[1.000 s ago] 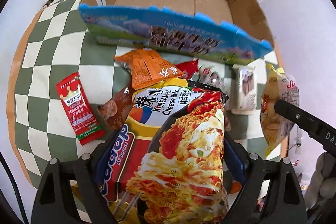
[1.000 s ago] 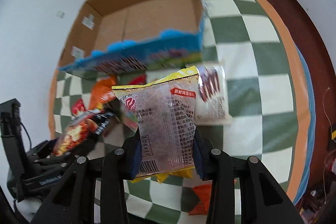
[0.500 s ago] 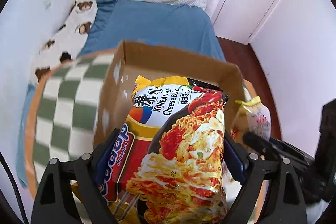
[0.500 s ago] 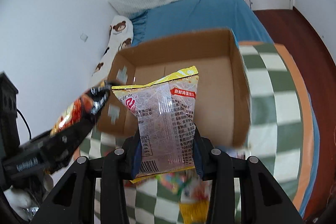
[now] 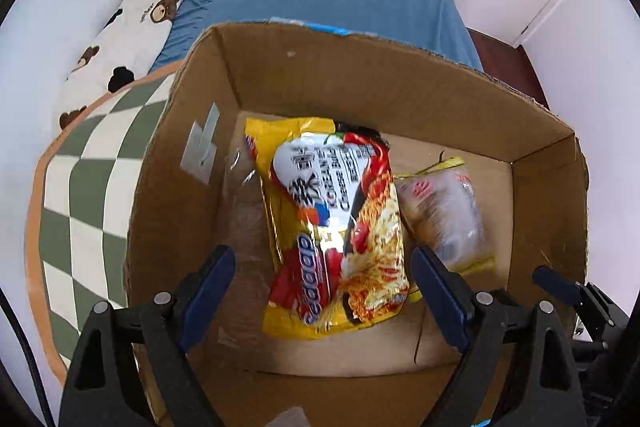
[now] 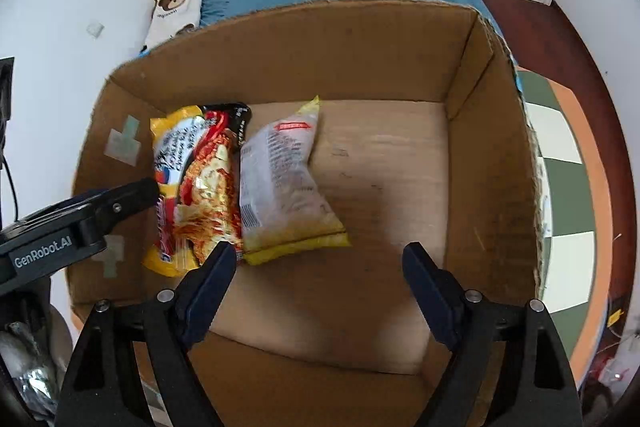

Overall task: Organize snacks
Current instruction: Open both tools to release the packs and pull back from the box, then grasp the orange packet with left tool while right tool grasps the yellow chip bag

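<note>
Cardboard box (image 6: 492, 163): noodle packet (image 6: 196, 187), clearish snack bag (image 6: 280, 187).

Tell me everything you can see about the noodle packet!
The noodle packet is a shiny plastic bag, yellow at the edges with black and red, showing a picture of orange noodles and the words "Korean Cheese". It looks full and unopened. It lies flat, picture side up, on the floor of the cardboard box, near the box's left wall. Its right edge touches a clear and yellow snack bag lying beside it. No gripper holds it.
</note>
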Demonstrator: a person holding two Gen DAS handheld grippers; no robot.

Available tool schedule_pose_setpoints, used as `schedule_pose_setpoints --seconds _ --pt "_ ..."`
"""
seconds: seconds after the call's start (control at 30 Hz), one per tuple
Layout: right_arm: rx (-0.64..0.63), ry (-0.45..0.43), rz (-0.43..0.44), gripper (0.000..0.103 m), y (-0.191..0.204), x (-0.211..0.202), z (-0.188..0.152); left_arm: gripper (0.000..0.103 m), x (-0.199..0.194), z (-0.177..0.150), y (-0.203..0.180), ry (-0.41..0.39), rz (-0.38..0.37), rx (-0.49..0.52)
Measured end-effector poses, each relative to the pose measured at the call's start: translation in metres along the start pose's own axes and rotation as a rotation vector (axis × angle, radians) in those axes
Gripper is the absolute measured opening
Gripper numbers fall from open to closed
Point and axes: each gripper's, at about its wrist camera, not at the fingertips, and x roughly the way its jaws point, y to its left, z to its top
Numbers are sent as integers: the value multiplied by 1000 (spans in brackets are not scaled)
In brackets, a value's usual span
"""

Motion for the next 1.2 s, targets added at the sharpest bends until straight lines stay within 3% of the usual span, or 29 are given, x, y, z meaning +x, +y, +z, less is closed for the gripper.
schedule_pose_setpoints --seconds 0.27,0.9,1.07,1.2 --pt "-14 -59 -36 87 -1 -13 -15 90 -40 -32 -1 -94 31 20" --pt "-24 -301 -76 87 19 -125 -113 90 -140 -125 -6 -311 63 55" --pt "-6 -267 -33 87 16 -134 -148 90 -145 -156 8 -303 93 39" --pt "17 -141 -7 87 5 -105 -180 90 -121 -194 32 -231 144 17"
